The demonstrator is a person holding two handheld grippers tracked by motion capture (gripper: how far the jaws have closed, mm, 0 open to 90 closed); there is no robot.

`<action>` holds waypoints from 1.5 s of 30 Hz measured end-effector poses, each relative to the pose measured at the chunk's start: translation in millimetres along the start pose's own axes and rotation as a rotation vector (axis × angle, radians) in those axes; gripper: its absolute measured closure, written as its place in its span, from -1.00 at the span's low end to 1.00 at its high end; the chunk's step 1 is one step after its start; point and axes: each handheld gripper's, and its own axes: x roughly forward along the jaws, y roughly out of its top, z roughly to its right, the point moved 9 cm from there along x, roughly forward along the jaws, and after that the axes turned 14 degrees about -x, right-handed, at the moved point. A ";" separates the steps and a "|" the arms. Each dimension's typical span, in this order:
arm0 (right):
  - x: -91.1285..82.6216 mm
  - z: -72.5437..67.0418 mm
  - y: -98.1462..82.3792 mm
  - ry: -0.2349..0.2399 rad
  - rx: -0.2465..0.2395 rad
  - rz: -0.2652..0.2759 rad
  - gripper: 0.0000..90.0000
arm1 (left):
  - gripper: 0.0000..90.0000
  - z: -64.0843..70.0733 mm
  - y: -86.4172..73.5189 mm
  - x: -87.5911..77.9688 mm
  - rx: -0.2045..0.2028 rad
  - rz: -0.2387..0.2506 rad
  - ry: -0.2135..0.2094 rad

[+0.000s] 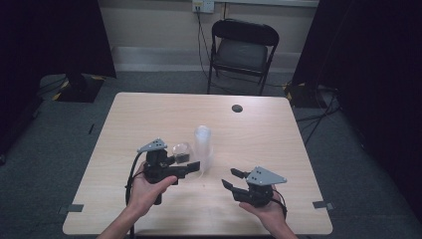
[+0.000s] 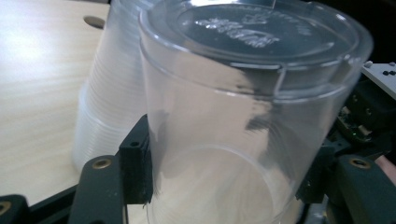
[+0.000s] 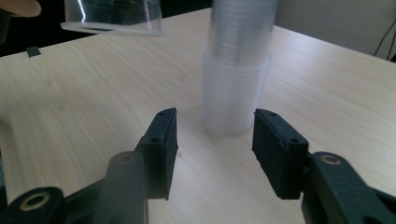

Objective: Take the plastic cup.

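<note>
The single clear cup (image 2: 243, 116) sits pinched in my left claw (image 1: 186, 168), upside down, its embossed base uppermost and its open mouth facing the table (image 1: 149, 119); the pads press its wall from both sides; it hangs clear above the table, just beside the stack of cups (image 1: 203, 149), on that stack's left in the high view. The stack stands upright near the table's middle, its long axis vertical, a tall column of nested translucent cups, ribbed and cloudy where the walls overlap; the held cup is plainer, see-through, with a thin rim. My right claw (image 1: 230, 178) hovers low over the table with its jaws spread and nothing between them; in the right gripper view the stack (image 3: 236, 74) lies straight ahead, beyond the gap between the pads, apart from them. So the stack sits between my two hands, a little nearer the left; I judge that steadying it falls to the right claw, which would have to go forward and close around the column's lower part.
</note>
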 end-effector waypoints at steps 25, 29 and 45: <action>18.6 -29.4 23.6 -0.014 -0.128 0.151 0.52 | -0.13 10.6 -21.9 19.8 -0.290 -0.069 -0.241; 15.5 -29.0 28.9 -0.028 -0.134 0.186 0.59 | -0.10 12.1 -23.7 20.6 -0.334 -0.082 -0.275; 10.2 -28.8 44.3 -0.099 -0.190 0.277 0.67 | -0.02 31.8 -29.8 26.6 -0.390 -0.102 -0.412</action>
